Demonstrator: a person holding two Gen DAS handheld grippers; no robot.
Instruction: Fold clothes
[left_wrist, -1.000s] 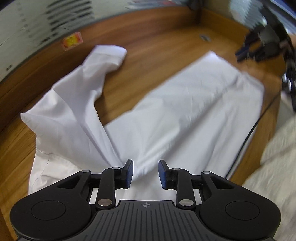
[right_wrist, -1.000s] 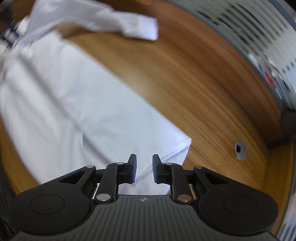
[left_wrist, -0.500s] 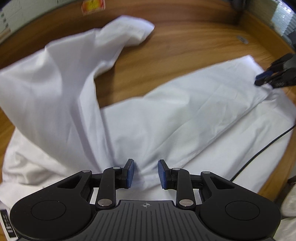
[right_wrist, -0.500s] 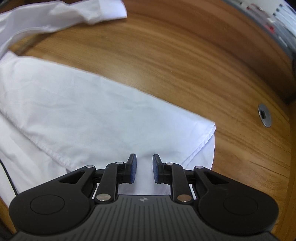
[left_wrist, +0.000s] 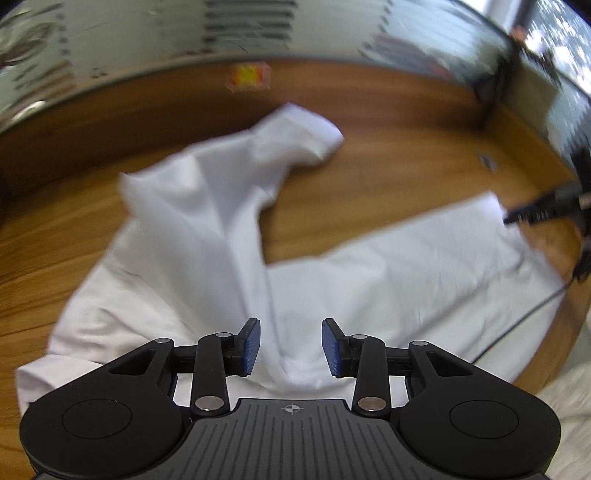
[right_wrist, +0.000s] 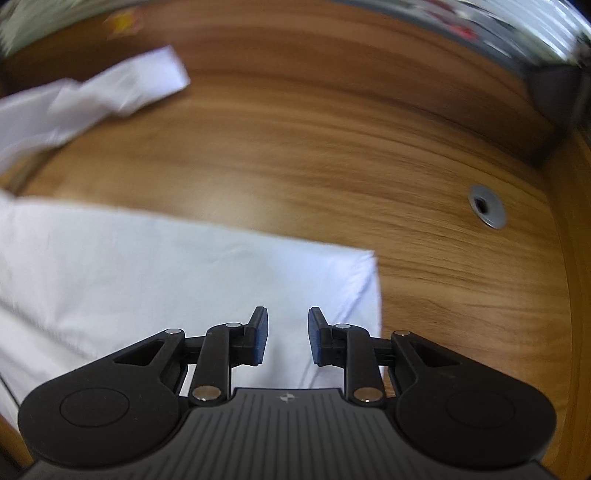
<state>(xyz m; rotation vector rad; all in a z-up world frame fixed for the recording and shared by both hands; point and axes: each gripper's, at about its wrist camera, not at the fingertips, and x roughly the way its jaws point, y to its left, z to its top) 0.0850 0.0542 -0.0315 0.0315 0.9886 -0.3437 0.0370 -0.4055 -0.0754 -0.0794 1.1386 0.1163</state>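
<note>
A wooden worktop (right_wrist: 332, 155) with a raised wooden back edge fills both views. A round metal grommet (right_wrist: 487, 206) is set into it. Behind runs striped frosted glass (left_wrist: 251, 33), and what seems a bright window (left_wrist: 554, 29), blurred.

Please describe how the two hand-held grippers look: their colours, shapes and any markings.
Both look the same. The left gripper and the right gripper have black bodies with a ribbed grey middle plate bearing a small crosshair mark, round black side housings, black link arms with silver pivot pins, and blue ridged pads on the fingers. No hands or sleeves show.
</note>
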